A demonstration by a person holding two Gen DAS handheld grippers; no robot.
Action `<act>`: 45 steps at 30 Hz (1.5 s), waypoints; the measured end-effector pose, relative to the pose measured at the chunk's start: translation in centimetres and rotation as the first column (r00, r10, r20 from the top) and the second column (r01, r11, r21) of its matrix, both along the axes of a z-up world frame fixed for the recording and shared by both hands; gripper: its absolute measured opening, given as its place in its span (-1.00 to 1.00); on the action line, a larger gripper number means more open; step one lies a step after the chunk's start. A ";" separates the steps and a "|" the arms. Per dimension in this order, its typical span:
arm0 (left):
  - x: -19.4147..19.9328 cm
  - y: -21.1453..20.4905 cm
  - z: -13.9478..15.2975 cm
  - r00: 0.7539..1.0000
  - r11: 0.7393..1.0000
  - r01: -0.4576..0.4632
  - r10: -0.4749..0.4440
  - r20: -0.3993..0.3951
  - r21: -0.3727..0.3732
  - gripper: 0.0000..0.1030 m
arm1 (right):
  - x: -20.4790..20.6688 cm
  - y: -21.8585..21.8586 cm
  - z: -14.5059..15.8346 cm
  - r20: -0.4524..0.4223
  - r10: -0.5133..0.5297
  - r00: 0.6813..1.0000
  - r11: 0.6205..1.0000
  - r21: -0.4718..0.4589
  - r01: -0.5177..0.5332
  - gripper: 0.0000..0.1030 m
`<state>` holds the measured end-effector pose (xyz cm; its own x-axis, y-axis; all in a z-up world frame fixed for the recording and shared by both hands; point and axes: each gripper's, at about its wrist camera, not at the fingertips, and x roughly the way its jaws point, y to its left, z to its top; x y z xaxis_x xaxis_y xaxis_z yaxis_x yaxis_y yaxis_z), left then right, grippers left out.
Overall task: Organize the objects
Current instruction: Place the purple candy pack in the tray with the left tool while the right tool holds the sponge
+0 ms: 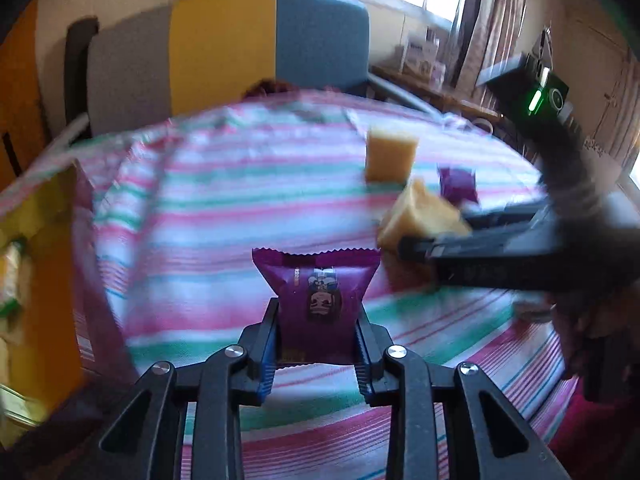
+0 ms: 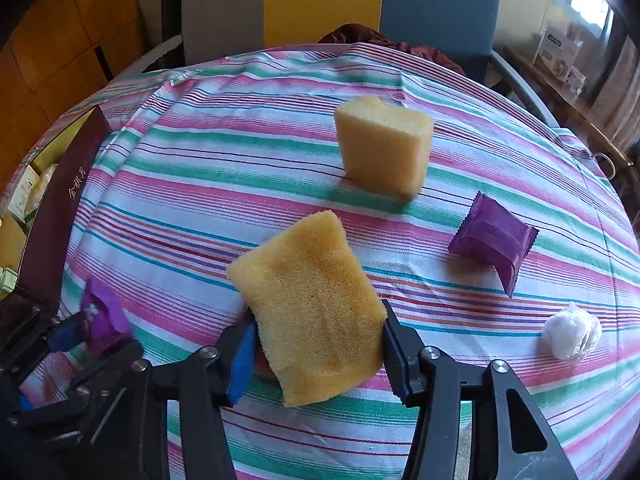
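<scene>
Apparently we were midway: our left gripper pinched a purple packet, our right gripper squeezed a sponge, while another sponge, a second packet and a white bundle lay on the worktop, away from the box.

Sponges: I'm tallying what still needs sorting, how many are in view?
2. One sponge is held in the right tool; the other sponge stands on the cloth beyond it.
</scene>
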<state>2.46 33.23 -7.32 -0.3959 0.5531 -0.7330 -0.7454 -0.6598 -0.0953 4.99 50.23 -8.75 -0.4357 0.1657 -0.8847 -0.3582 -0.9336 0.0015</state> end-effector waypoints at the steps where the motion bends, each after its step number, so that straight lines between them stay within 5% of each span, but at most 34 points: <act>1: 0.1 -0.3 1.0 1.000 1.000 -0.006 0.007 -0.017 0.014 -0.39 | 0.0 0.0 0.0 -0.001 0.001 1.000 1.000 0.002 -0.001 0.06; 12: -1.6 -5.9 6.6 0.987 0.991 -0.129 0.132 -0.095 0.046 -0.39 | 0.1 -0.5 -0.1 -0.005 0.015 1.000 0.999 0.036 -0.015 0.07; 18: -4.7 -10.6 6.2 0.972 0.970 -0.235 0.235 0.015 0.059 -0.39 | 0.1 -0.8 -0.1 -0.007 0.013 1.000 0.999 0.049 -0.013 0.07; 21: -7.8 -15.2 5.2 0.933 0.936 -0.335 0.314 0.177 0.104 -0.39 | 0.1 -0.8 -0.2 -0.003 0.014 1.000 0.998 0.055 -0.014 0.07; 29: -15.3 -24.2 4.3 0.822 0.832 -0.544 0.504 0.266 0.107 -0.39 | 0.1 -1.0 -0.1 0.002 0.015 1.000 0.998 0.067 -0.015 0.07; 32: -17.9 -24.9 4.1 0.800 0.810 -0.579 0.543 0.255 0.090 -0.39 | 0.1 -0.9 -0.1 0.002 0.016 1.000 0.998 0.067 -0.016 0.07; 35: -20.1 -23.9 3.9 0.813 0.824 -0.561 0.529 0.244 0.081 -0.39 | 0.0 -1.0 -0.2 0.004 0.016 1.000 0.997 0.069 -0.017 0.07; 45: -26.5 -19.3 -0.3 0.771 0.815 -0.579 0.556 0.310 -0.022 -0.38 | 0.0 -0.9 -0.3 0.008 0.015 1.000 0.998 0.068 -0.015 0.08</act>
<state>-24.03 13.94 -7.59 -0.4316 0.3494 -0.8317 -0.1673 -0.9370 -0.3068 4.97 49.32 -9.06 -0.4320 0.2194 -0.8748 -0.3439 -0.9368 -0.0651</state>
